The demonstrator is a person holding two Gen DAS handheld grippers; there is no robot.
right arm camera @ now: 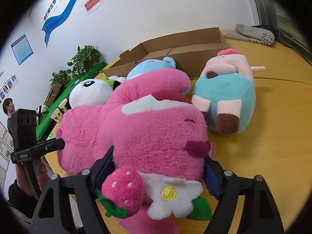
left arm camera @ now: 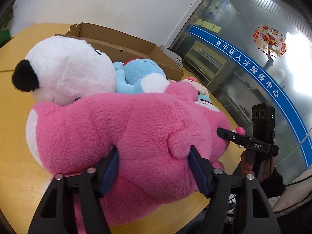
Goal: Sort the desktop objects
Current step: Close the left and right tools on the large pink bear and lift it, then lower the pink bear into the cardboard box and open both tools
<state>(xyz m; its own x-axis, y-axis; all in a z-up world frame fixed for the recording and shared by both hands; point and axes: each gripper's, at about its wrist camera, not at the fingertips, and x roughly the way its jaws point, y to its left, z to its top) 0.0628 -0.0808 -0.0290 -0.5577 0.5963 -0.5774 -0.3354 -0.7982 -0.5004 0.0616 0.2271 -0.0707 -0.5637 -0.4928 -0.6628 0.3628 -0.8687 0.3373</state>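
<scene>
In the left wrist view, the left gripper (left arm camera: 154,156) sat at the bottom of the frame with its blue-padded fingers (left arm camera: 109,167) pressed into either side of a big pink plush bear (left arm camera: 126,128), which lay across the middle of the frame on the yellow bench (left arm camera: 13,128). A white plush with a black nose (left arm camera: 70,70) rested against the bear's upper left, a light blue plush (left arm camera: 140,76) lay just behind it, and an open cardboard box (left arm camera: 120,42) stood farther back, near the top centre. At the right edge the right gripper (left arm camera: 224,132) touched the bear's far end, carried by a person's hand (left arm camera: 247,163). In the right wrist view, the right gripper (right arm camera: 158,167) filled the bottom of the frame, its fingers (right arm camera: 211,177) clamped on the bear's head (right arm camera: 152,134), just above a strawberry (right arm camera: 122,191) and a white flower (right arm camera: 173,197) sewn to it. A teal and pink plush (right arm camera: 226,95) lay to the upper right, just beside the bear, and the box (right arm camera: 183,44) stood behind. At the left edge the left gripper (right arm camera: 56,144) met the bear's side.
</scene>
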